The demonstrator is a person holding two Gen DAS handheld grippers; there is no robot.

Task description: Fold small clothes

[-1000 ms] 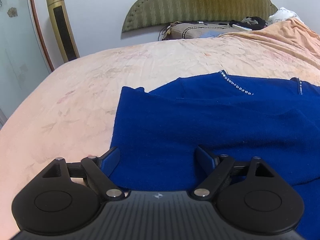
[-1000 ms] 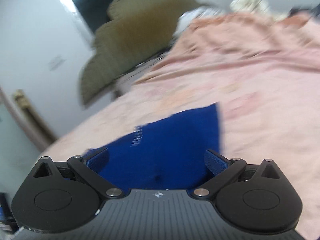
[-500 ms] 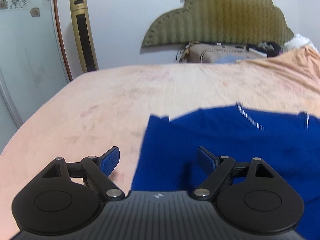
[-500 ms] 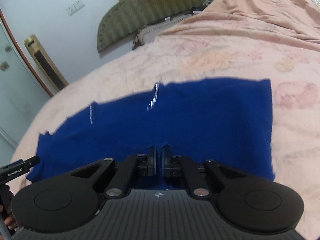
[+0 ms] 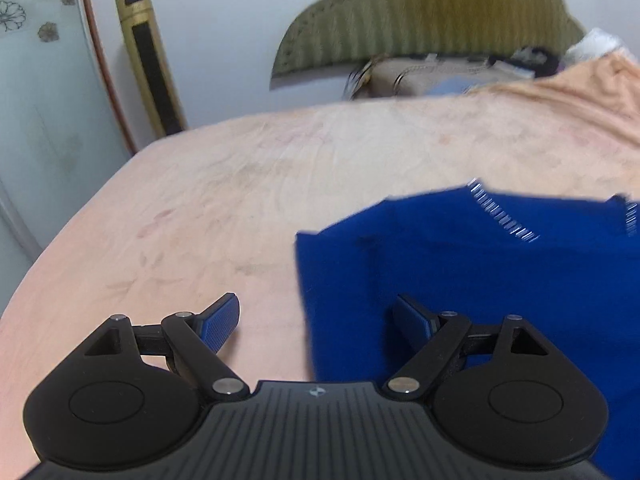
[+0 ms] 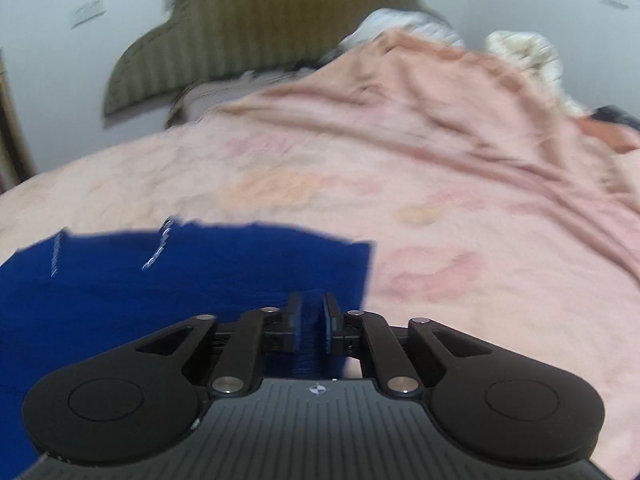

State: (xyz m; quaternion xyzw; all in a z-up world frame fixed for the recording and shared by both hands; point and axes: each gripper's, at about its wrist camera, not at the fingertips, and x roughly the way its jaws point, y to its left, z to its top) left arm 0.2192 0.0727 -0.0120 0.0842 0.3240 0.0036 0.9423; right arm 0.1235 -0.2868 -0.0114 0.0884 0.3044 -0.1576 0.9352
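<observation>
- The blue garment [image 5: 480, 280] is seen lying on the pink bedspread [image 5: 240, 200], filling the lower right of the left wrist view and the lower left of the right wrist view; a line of sparkling trim [image 5: 502, 216] marks its far edge.
- The left gripper [image 5: 316, 320] is held with its jaws spread wide and nothing pinched; the garment's left edge runs up between them, one finger above bare bedspread, the other above blue cloth.
- The right gripper [image 6: 311, 328] is seen with a narrow gap between its pads, a ridge of blue fabric standing in that gap near the garment's right edge; the jaws are opening, and whether the pads press on the cloth cannot be told.
- A loss of that ridge is judged likely if the opening goes on, so the fold could collapse unevenly.
- If the left jaws are closed where they hang, bedspread could be gathered with the garment edge.
- Should only one side be lifted, a skewed fold is to be expected.
</observation>
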